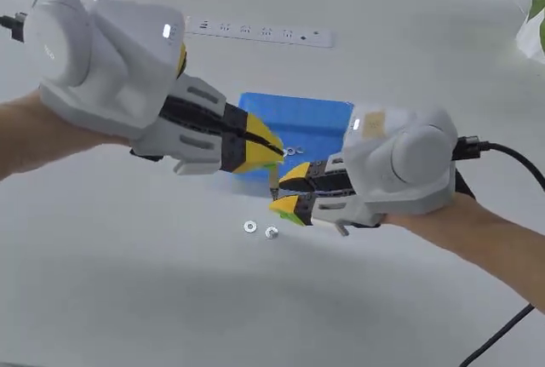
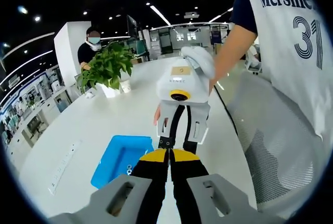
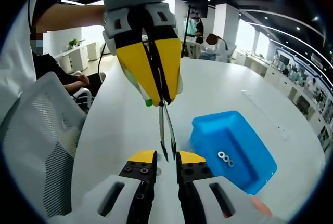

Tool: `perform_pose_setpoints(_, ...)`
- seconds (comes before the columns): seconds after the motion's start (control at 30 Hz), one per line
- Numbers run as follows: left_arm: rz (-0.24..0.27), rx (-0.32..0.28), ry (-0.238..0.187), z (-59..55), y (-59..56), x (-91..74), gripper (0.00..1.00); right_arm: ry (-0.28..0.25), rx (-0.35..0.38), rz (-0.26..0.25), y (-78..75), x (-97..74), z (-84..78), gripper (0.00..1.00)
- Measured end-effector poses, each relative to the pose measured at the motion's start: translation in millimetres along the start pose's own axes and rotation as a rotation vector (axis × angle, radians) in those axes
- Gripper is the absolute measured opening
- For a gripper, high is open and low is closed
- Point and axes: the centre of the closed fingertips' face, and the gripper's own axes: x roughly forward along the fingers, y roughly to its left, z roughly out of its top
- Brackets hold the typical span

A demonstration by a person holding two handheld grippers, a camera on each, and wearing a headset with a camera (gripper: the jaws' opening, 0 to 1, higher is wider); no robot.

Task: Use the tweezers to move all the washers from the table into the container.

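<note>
My left gripper point(image 1: 274, 147) is shut on a pair of thin metal tweezers point(image 3: 166, 130), which point down from its yellow jaws. The tweezer tips hang between the jaws of my right gripper point(image 3: 166, 157), which stands open just below and right of the left one in the head view. The blue container point(image 1: 298, 120) lies behind both grippers and holds a few washers point(image 3: 225, 157). Two washers point(image 1: 249, 227) point(image 1: 272, 232) lie on the white table in front of the right gripper point(image 1: 285, 192).
A white power strip point(image 1: 260, 32) lies at the far side of the table. A potted plant point(image 2: 106, 68) stands at the table's corner with a person point(image 2: 93, 44) behind it. A mesh chair point(image 3: 41, 146) stands beside the table.
</note>
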Motion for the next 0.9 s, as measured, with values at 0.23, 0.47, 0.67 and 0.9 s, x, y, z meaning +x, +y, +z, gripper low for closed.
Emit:
perform_pose_setpoints(0.23,-0.02,-0.028,-0.015,-1.7,-8.8,4.7,0.05,-0.003,0.018,0.003,3.9,1.3,-4.3,0.16)
perform_pose_setpoints(0.47,-0.045,-0.051,-0.008,-7.5,-18.0,11.0,0.05,0.001,0.036,0.016,12.8,5.0,-13.5,0.16)
perform_pose_setpoints(0.67,-0.056,-0.072,-0.001,-16.4,-26.1,13.6,0.05,0.017,0.024,0.031,22.7,11.1,-22.1,0.16)
perform_pose_setpoints(0.9,-0.055,-0.078,-0.004,-20.2,-27.0,14.9,0.05,0.023,0.034,0.031,23.0,12.4,-25.7,0.16)
